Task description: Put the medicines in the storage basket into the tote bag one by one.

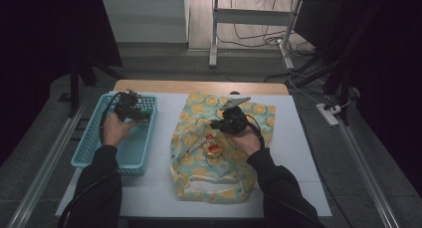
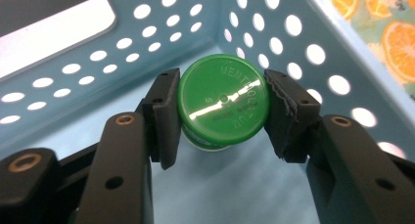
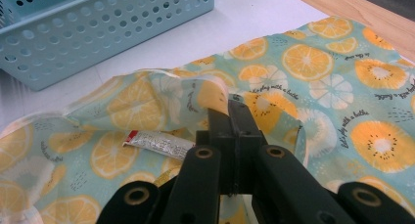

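A small jar with a glossy green lid (image 2: pixel 222 106) stands inside the light blue perforated basket (image 2: pixel 337 53). My left gripper (image 2: pixel 221 89) reaches down into the basket (image 1: pixel 94 138), and its two black pads touch the lid on both sides. My left gripper (image 1: pixel 135 111) is at the basket's far end. A fabric bag printed with orange slices (image 1: pixel 199 173) lies on the white mat. My right gripper (image 3: pixel 230 111) is shut on the bag's raised rim (image 3: pixel 195 94), holding the mouth up. A silver tube with a red end (image 3: pixel 156 143) lies inside the bag. My right gripper (image 1: pixel 220 124) is over the bag's middle.
The basket (image 3: pixel 98 33) sits left of the bag on a white mat (image 1: pixel 159 188) over a wooden table (image 1: pixel 199 86). Something red and white (image 1: pixel 214 147) shows in the bag's mouth. Table legs and cables stand beyond the far edge.
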Demonstrator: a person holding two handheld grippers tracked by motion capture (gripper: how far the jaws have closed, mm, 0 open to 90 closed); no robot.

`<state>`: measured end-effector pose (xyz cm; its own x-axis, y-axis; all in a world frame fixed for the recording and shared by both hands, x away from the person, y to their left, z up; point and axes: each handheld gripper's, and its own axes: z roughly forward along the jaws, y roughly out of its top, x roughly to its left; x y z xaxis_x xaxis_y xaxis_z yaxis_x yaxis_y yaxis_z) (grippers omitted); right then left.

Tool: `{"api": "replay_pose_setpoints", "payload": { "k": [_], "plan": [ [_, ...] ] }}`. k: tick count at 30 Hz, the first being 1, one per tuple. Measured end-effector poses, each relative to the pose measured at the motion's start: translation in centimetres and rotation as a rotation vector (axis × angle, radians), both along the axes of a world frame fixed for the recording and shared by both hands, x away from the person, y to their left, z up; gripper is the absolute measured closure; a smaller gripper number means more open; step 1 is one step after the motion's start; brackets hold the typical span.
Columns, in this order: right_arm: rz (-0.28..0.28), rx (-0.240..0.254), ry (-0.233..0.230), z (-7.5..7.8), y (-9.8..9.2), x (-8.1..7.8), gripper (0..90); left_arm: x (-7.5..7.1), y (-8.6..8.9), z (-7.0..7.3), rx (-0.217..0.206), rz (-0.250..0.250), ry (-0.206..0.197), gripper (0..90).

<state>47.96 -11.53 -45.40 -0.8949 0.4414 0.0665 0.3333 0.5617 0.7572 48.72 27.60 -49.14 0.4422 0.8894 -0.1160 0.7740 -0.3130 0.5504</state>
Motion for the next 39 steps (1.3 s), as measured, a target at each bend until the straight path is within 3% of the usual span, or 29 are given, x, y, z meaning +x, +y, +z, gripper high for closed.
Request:
{"api": "replay_pose_setpoints", "payload": {
  "k": [14, 27, 33, 39],
  "plan": [
    [-0.006, 0.005, 0.000, 0.1, -0.2, 0.1, 90.0, -1.8, 0.4, 3.1, -0.018, 0.013, -0.037, 51.8],
    [-0.009, 0.006, 0.000, 0.2, -0.2, 0.1, 90.0, -4.2, -1.2, 5.7, -0.038, -0.073, -0.073, 51.8],
    [-0.010, 0.007, -0.002, 0.3, -0.3, 0.1, 90.0, -5.4, -2.5, 6.4, 0.011, -0.105, -0.096, 51.8],
    [-0.009, 0.006, 0.000, 0.2, -0.2, 0.1, 90.0, -6.0, -2.2, 7.1, -0.020, -0.102, -0.109, 51.9]
  ]
}}
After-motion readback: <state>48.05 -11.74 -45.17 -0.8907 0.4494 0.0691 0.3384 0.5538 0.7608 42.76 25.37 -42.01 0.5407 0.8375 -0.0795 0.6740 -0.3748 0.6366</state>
